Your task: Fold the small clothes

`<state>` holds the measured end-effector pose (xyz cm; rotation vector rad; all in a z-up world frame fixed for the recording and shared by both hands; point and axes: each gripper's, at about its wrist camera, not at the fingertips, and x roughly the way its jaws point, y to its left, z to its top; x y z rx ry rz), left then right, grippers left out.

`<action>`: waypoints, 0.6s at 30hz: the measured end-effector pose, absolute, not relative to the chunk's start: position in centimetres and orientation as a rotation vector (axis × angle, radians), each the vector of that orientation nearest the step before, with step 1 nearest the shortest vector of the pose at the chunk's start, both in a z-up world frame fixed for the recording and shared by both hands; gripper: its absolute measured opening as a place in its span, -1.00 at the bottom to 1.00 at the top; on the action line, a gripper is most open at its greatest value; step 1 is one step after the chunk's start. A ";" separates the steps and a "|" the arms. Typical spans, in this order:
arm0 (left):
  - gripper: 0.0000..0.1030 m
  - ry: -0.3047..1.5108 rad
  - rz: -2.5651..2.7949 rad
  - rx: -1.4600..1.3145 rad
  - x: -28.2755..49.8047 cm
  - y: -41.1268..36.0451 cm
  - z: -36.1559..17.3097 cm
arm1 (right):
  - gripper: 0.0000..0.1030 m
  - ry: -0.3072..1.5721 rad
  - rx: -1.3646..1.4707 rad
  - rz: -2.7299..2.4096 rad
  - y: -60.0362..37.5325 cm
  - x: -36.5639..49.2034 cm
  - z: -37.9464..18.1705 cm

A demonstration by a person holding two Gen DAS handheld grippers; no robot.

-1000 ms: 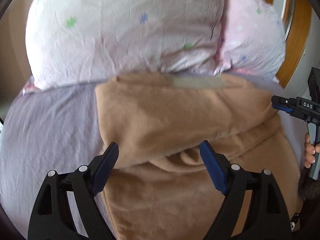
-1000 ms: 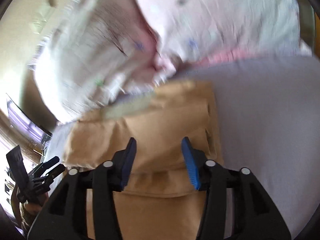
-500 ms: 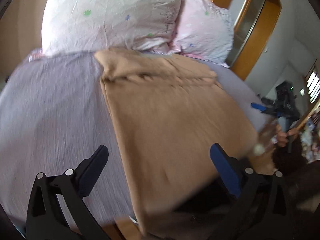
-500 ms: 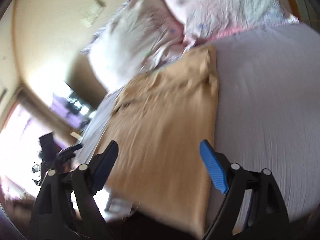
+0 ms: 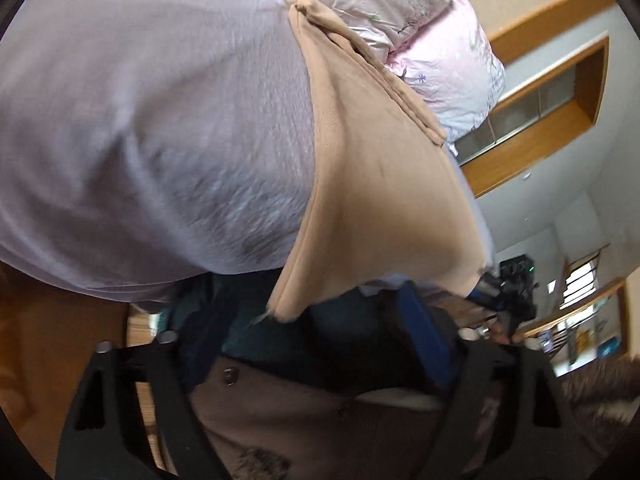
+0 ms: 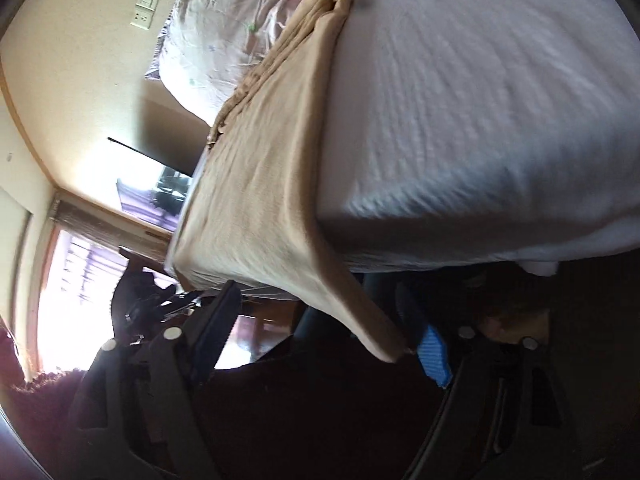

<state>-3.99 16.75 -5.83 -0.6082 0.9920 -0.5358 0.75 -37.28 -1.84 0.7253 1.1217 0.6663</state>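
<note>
Both of your grippers have pulled back off the bed since half a second ago, so the mattress edge now sits ahead of the fingers and your dark clothing fills the space beneath them. Your left gripper [image 5: 308,344] has its jaws spread wide with nothing between them; its blue pads [image 5: 424,336] sit just below the near hem of the tan garment [image 5: 376,184], apart from the cloth as far as the blur allows you to judge. Your right gripper [image 6: 320,332] is likewise released, jaws wide; a near corner of the same tan garment [image 6: 260,200] hangs off the bed edge and droops down to just beside the blue pad of the right-hand finger [image 6: 434,354], though you cannot tell whether it touches. Outward from there, the garment lies flat and stretched lengthwise on the lavender bedsheet [image 5: 152,120], its far end bunched into a thick ridge against the floral pillows [image 5: 448,56]. In the right wrist view those pillows [image 6: 224,40] lie beyond the garment, with a wall switch plate [image 6: 146,4] above them and a bright window to the left. In the left wrist view a wooden door frame [image 5: 560,80] stands beyond the bed.
</note>
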 end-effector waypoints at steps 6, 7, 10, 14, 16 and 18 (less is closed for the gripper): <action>-0.76 0.992 -0.561 -0.798 -3.3 18.3 -6.5 | -0.85 1.089 0.743 0.803 -36.1 0.5 -1.5; -0.89 0.985 -0.568 -0.822 -3.7 18.8 -6.0 | -0.86 1.062 0.741 0.825 -36.2 0.2 -0.7; -0.90 0.948 -0.579 -0.814 -4.5 19.3 -3.3 | -0.86 0.947 0.734 0.873 -36.8 0.6 2.8; -0.90 0.860 -0.595 -0.728 -1.8 19.1 2.1 | -0.86 0.792 0.728 0.899 -37.4 4.1 7.6; -0.90 0.821 -0.589 -0.693 1.4 19.2 4.6 | -0.86 0.740 0.718 0.869 -37.2 8.1 10.1; -0.90 0.786 -0.549 -0.687 5.8 19.4 6.6 | -0.86 0.726 0.738 0.811 -37.1 12.2 11.3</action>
